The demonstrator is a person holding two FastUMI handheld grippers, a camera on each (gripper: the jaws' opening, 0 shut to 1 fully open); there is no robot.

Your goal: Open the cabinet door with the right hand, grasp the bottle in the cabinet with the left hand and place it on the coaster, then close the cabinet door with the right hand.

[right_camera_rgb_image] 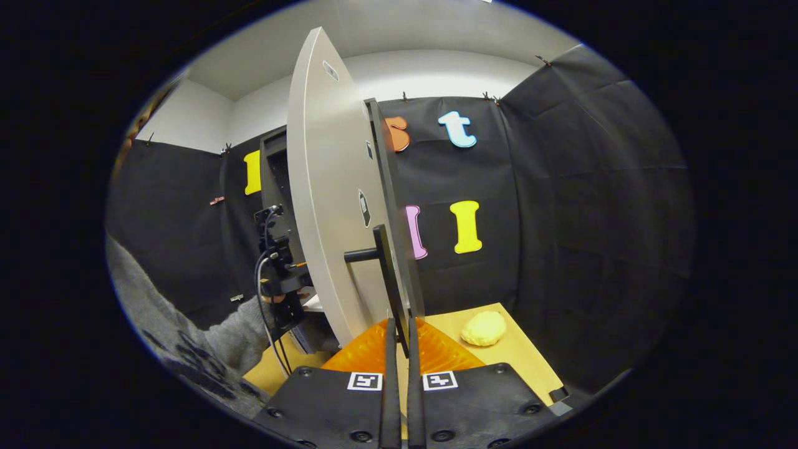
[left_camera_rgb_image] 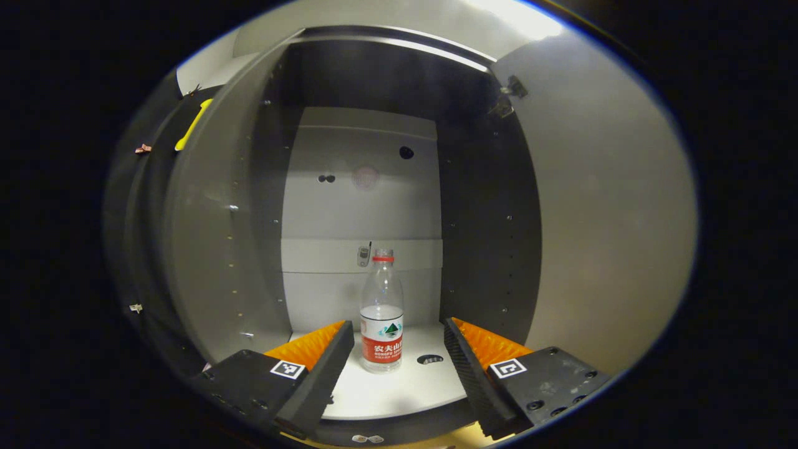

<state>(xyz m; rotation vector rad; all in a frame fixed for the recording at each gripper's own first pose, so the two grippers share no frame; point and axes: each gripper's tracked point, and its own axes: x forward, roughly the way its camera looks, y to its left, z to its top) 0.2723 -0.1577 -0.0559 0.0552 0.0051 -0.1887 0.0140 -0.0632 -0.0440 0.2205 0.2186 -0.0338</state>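
Note:
A clear water bottle with a red cap and red label stands upright on the white cabinet floor, inside the open cabinet. My left gripper is open, one finger on each side of the bottle's lower half and not touching it; the bottle sits nearer the left finger. The pale cabinet door is swung open and seen nearly edge-on. Its thin black handle runs down between the fingers of my right gripper, which is shut on it. The door's inner face is at the right in the left gripper view.
A yellow lump lies on the wooden table to the right of the door. A grey sleeve and the other gripper reach into the cabinet left of the door. A grey panel bounds the opening's left side.

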